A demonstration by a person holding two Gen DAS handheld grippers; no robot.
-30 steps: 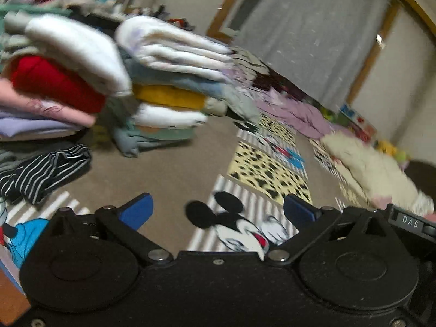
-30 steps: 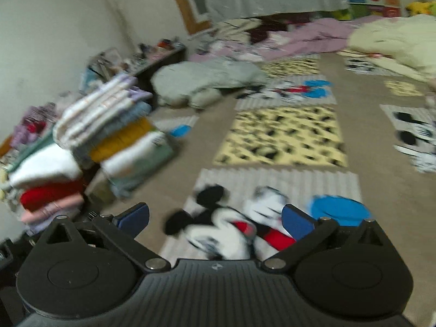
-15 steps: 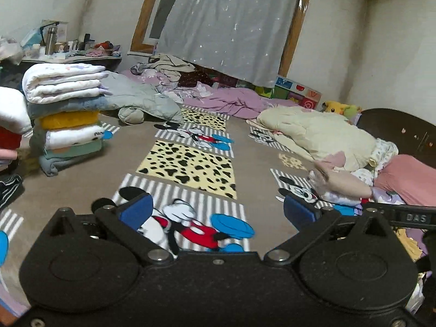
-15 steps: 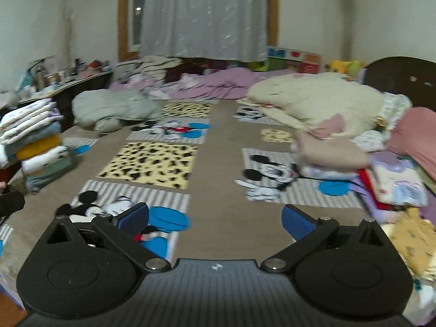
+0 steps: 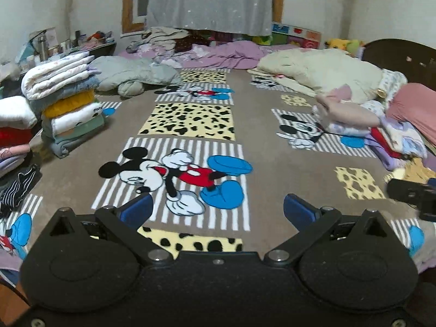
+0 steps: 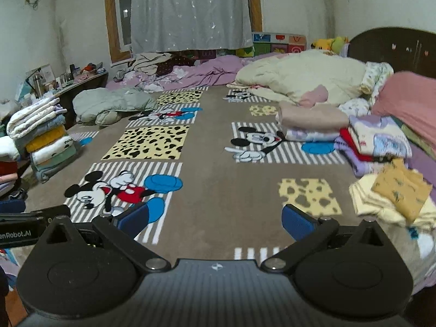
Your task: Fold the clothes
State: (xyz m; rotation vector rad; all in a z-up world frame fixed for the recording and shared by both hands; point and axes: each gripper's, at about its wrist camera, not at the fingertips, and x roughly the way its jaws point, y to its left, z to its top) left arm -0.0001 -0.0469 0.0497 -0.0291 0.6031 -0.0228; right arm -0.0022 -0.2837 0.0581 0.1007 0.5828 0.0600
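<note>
A tall stack of folded clothes (image 5: 65, 103) stands at the left on the cartoon-mouse blanket (image 5: 190, 125); the right wrist view shows this stack (image 6: 43, 136) too. Unfolded clothes lie heaped at the right: a beige piece (image 6: 310, 115), a red and lilac pile (image 6: 376, 141), and a yellow garment (image 6: 392, 193) nearest my right gripper. My left gripper (image 5: 216, 208) hovers open over the blanket, holding nothing. Open and holding nothing as well, my right gripper (image 6: 215, 218) points at the bare blanket middle.
A grey-green quilt bundle (image 5: 130, 75) lies at the back left, a cream duvet (image 6: 299, 76) and a pink pillow (image 6: 408, 100) at the right. A dark headboard (image 6: 392, 49) and a cluttered desk (image 6: 68, 81) edge the bed. A curtain (image 5: 209, 0) hangs behind.
Both grippers have swung from facing the folded stack at the left towards the middle and right of the bed. The unfolded heap has come into view. Both stayed open.
</note>
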